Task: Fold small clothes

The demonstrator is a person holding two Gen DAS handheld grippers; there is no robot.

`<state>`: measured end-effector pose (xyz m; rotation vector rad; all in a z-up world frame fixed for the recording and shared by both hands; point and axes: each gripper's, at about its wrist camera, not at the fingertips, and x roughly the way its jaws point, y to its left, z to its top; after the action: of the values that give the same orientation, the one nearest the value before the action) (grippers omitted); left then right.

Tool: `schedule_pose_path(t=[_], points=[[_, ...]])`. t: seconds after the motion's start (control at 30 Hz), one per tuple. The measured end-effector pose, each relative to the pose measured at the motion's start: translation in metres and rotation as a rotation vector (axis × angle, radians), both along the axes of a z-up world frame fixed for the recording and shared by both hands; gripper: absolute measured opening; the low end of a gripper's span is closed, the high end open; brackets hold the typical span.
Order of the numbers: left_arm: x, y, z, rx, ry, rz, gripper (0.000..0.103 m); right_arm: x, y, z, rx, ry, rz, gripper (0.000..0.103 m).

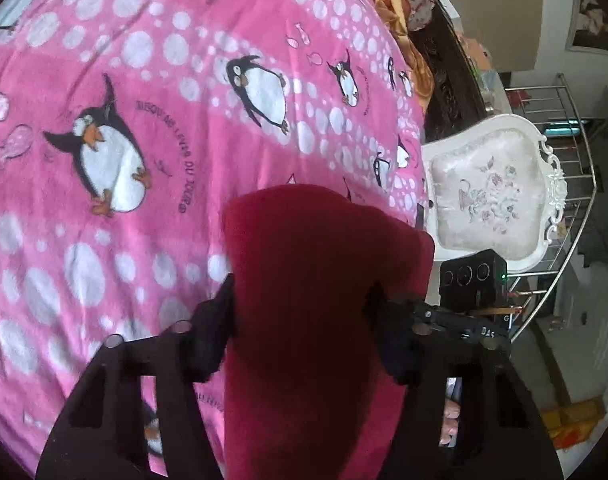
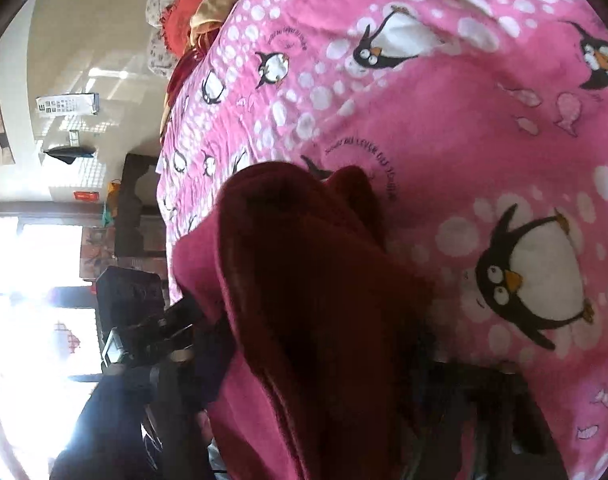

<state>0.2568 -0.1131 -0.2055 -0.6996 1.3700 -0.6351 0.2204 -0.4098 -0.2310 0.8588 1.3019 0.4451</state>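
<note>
A dark red fleece garment (image 1: pixel 312 300) hangs between the fingers of my left gripper (image 1: pixel 304 312), which is shut on it above the pink penguin blanket (image 1: pixel 143 120). The same red garment (image 2: pixel 312 300) fills the middle of the right wrist view, bunched in folds, and my right gripper (image 2: pixel 316 344) is shut on it; its fingers are mostly hidden by the cloth. The other gripper's black body shows at the right in the left wrist view (image 1: pixel 472 280) and at the left in the right wrist view (image 2: pixel 135 312). The garment is held up off the blanket.
The pink blanket (image 2: pixel 464 120) covers a bed. A white chair with a floral cushion (image 1: pixel 488 196) stands beside the bed edge, with a metal railing (image 1: pixel 564 200) behind it. Red and orange cloths (image 2: pixel 199 20) lie at the bed's far end. A bright window (image 2: pixel 31 280) is at left.
</note>
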Motion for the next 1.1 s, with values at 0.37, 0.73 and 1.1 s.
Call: schedule_pose_path(t=[0.37,0.73,1.1], points=[[0.019,0.081,0.077,-0.035,-0.084,0.075,0.045,0.02,0.054,0.042,0.141,-0.122,0.034,0.034],[0.128,0.146,0.034,0.143,-0.059,0.14,0.051,0.15,0.136,0.016,0.199,-0.076,0.053,0.033],[0.021,0.192,0.04,0.099,-0.142,0.15,0.062,0.095,0.145,0.016,0.073,-0.097,0.024,0.083]])
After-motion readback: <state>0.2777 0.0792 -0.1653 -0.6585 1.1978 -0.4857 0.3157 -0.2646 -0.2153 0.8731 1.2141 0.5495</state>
